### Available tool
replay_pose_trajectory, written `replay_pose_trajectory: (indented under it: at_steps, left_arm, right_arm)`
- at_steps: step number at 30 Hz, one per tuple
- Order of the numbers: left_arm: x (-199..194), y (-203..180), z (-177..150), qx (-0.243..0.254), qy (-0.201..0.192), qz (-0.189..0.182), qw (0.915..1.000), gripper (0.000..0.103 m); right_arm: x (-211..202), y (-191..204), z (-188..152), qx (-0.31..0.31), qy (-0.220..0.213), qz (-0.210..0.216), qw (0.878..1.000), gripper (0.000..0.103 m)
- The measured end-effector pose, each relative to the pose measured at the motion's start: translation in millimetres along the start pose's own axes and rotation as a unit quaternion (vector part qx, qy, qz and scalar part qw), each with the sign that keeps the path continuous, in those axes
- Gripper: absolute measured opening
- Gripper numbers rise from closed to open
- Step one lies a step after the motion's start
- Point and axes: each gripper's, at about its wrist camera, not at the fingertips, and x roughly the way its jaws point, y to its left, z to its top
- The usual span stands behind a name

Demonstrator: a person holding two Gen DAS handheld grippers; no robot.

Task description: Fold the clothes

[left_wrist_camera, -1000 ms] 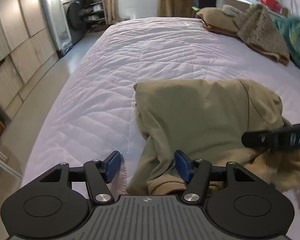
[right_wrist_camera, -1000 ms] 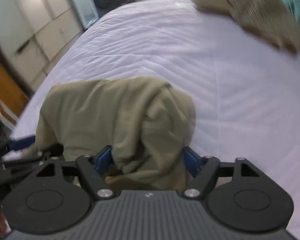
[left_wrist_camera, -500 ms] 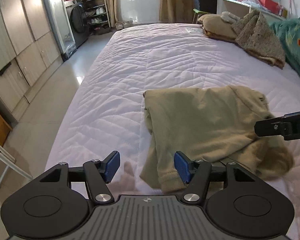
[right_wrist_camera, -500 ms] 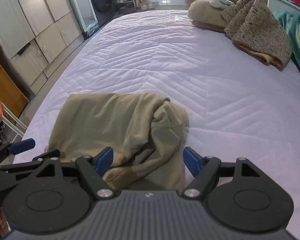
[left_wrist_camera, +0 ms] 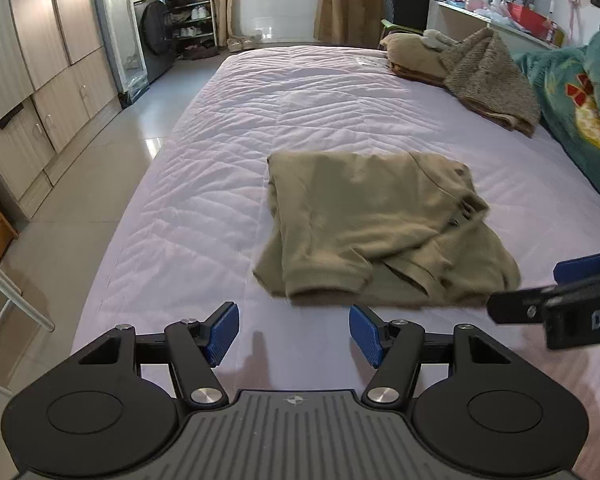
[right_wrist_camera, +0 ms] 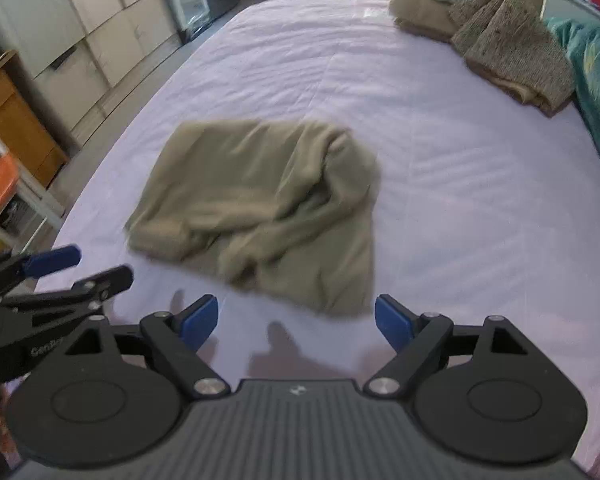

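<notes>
Both grippers have pulled back and up off the shirt (left_wrist_camera: 384, 232) since the earlier frames, where blue pads sat at the cloth's near hem; bare bedspread (left_wrist_camera: 260, 120) now shows between pads and cloth.

Left gripper (left_wrist_camera: 294, 334): jaws roughly half open, empty, nothing between them.

Right gripper (right_wrist_camera: 296, 322): jaws wide and opening further, empty.

Shirt: olive, short-sleeved, lying part-folded on the pale quilted bedspread, near the front edge of the bed. It is ahead of and below both grippers, apart from them. Long axis runs side to side across both views. Near edge is bunched, with a sleeve cuff and collar folds showing.

From the left wrist view the shirt sits slightly right of centre; from the right wrist view slightly left. So it lies between the two hands, neither clearly nearer.

Likely next move: reach forward and down to the near edge.

Writing: "DA", cut off, on the right gripper's body in the left view; "GenRo"-like letters on the left gripper in the right view, too blurred to be sure.
</notes>
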Motion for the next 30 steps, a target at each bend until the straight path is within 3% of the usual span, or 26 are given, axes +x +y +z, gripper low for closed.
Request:
replay_pose_trajectory:
  at_steps: [5,9,15,20,30]
  left_arm:
    - [-27,-11,-15,0.006,-0.008,-0.007,0.9999,0.068]
    - [-49,-18,-25,0.004,-0.026,0.004,0.9996,0.069]
    - [-66,-10,-36,-0.014,-0.036,0.045,0.9982,0.070]
    - [-74,1,-38,-0.036,-0.044,0.058,0.9967,0.071]
    - [-78,-2,-38,-0.022,-0.068,0.065,0.9954,0.081]
  right_arm:
    - [-20,10,-22,-0.016,0.000,-0.020,1.000,0.087]
    - [-42,17,-43,0.002,-0.041,-0.031,0.999,0.089]
    - [-40,32,-70,0.024,-0.082,-0.062,0.994,0.091]
    - [-38,27,-74,0.052,-0.093,-0.061,0.992,0.091]
    - [-33,25,-76,0.058,-0.107,-0.078,0.990,0.093]
